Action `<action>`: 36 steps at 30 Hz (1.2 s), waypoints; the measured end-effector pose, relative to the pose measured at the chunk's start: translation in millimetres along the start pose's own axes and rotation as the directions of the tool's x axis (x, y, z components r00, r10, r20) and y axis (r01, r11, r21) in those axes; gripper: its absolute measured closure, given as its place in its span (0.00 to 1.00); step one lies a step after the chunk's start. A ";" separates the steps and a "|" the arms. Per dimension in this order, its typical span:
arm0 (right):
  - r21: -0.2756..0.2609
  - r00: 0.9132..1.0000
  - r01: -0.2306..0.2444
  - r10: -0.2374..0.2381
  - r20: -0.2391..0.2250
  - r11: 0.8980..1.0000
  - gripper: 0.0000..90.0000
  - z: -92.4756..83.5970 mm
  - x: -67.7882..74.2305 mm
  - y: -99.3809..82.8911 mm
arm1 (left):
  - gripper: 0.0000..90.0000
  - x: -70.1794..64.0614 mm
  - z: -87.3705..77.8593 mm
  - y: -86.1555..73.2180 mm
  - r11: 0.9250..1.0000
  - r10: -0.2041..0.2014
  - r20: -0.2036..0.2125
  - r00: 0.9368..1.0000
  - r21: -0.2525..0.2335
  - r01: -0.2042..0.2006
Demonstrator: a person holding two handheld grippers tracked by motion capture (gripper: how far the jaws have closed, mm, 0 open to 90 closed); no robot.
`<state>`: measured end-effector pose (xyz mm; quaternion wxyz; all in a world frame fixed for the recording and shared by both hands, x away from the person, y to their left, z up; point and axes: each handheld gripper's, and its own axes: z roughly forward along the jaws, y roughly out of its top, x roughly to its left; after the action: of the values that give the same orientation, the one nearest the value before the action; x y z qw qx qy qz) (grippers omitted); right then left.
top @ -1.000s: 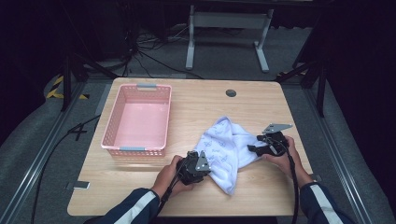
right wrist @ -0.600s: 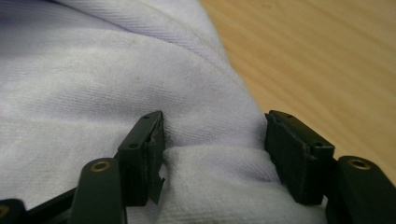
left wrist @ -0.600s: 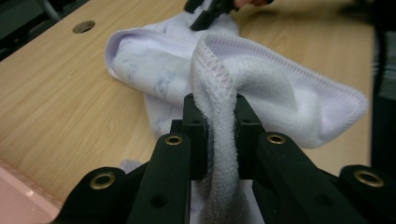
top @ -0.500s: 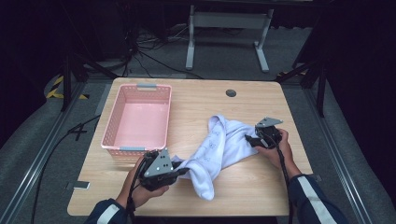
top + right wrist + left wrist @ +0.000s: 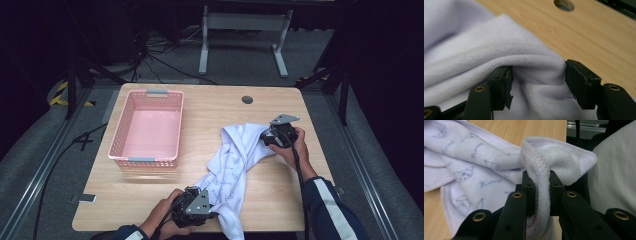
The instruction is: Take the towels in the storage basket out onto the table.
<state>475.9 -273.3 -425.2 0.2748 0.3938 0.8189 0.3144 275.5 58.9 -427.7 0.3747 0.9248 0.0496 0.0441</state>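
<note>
Down at the bottom edge of the high view, the left gripper (image 5: 200,207) has dragged its end of the white towel (image 5: 235,160) toward the person's side of the table — a second ago it sat higher, just beside the bunched cloth, and now it is near the front lip of the tabletop. That pull has changed the towel from a crumpled heap into a long twisted band running from lower centre up to right of centre of the frame. In the left gripper view the jaws are pinched tight on a hemmed corner of the towel (image 5: 541,182), the stitched edge standing up between them.

Over at the right, the right gripper (image 5: 276,136) has barely shifted. In the right gripper view its jaws stand fairly wide apart with a fold of the towel (image 5: 534,67) bulging between them; whether they truly grip it I cannot tell — they look set around it, not clamped.

My guess is the cloth is being stretched out for folding or spreading. Left of the towel, well apart from it, the pink basket (image 5: 150,160) sits empty on the wooden table (image 5: 220,107).
</note>
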 end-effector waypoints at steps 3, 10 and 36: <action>-0.053 0.997 0.051 -0.054 -0.049 0.997 0.42 -13.0 15.8 18.9 | 0.89 1.2 9.5 -2.0 1.000 -0.030 0.024 0.999 -0.002 0.030; -0.081 0.979 0.129 -0.140 -0.149 0.988 0.38 -13.0 59.2 51.4 | 0.87 2.5 20.6 -4.5 0.999 -0.042 0.082 0.996 0.027 0.040; -0.104 0.978 0.064 -0.083 -0.190 0.993 0.95 -78.0 35.9 18.8 | 0.51 91.9 34.6 43.7 0.959 -0.282 -0.248 0.927 -0.112 0.261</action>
<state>411.0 -258.0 -367.9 0.2241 0.3168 0.8395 0.3804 373.2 15.3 -417.9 0.4029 0.8798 0.2244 0.1152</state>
